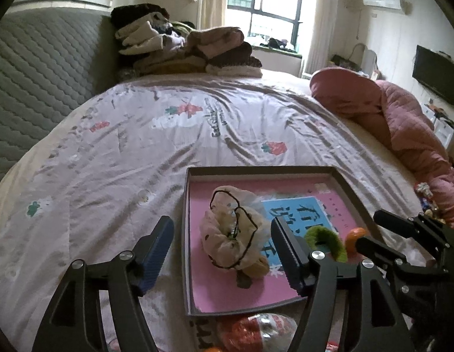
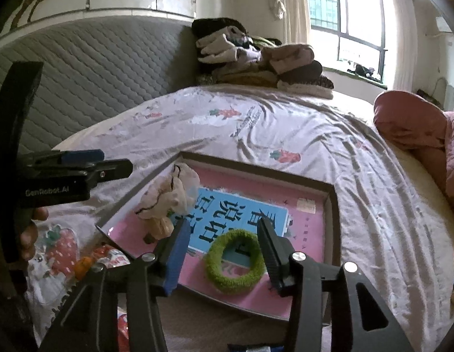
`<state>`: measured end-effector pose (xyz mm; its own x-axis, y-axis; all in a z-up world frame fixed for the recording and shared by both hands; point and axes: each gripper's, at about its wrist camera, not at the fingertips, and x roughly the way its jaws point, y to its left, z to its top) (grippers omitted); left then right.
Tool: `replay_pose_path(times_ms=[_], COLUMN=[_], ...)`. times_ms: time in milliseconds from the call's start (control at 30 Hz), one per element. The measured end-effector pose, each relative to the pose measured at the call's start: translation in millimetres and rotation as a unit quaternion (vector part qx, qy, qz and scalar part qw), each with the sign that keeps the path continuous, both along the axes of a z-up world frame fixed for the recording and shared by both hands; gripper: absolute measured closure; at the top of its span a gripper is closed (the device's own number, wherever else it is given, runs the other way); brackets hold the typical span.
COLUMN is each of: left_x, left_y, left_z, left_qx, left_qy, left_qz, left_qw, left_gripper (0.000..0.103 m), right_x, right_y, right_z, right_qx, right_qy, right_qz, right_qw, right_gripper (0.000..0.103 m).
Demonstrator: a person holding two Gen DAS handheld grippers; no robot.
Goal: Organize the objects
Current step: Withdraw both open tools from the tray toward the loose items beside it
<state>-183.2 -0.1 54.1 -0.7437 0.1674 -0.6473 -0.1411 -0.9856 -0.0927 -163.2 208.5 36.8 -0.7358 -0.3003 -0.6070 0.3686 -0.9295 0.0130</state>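
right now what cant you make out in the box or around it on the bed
- Book cover: title partly hidden by the green scrunchie and the pale fabric bundle in both views.
- Red packet: below the box, cut off by the left view's lower edge and the left hand-held gripper.
- Orange fruit: partly behind the right hand-held gripper.

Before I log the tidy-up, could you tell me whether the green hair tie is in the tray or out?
In: the green hair tie lies flat on the pink book inside the tray, within its grey rim.
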Motion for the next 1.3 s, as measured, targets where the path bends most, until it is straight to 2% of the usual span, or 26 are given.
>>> replay_pose_path(times_ms=[300, 633, 1300], left_x=[28.7, 53.0, 76.9], left_y=[-2.4, -7.5, -14.0], left_z=[18.6, 27.9, 35.0], left_qx=[-0.004, 0.004, -0.011], left_qy=[0.024, 0.030, 0.040], left_qz=[0.009, 0.014, 0.026], left_qw=[0.9997, 0.9994, 0.9988], left_gripper=[0.032, 0.032, 0.032], right_x=[20.8, 45.4, 69.0], right_y=[1.9, -2.7, -2.6], right_z=[23.3, 42.7, 52.3], right_qx=[-0.015, -0.032, -0.045], right_qy=[0.029, 0.056, 0.071], right_qz=[0.006, 0.030, 0.047], right_qw=[0.999, 0.997, 0.995], right_gripper=[0.049, 0.048, 0.044])
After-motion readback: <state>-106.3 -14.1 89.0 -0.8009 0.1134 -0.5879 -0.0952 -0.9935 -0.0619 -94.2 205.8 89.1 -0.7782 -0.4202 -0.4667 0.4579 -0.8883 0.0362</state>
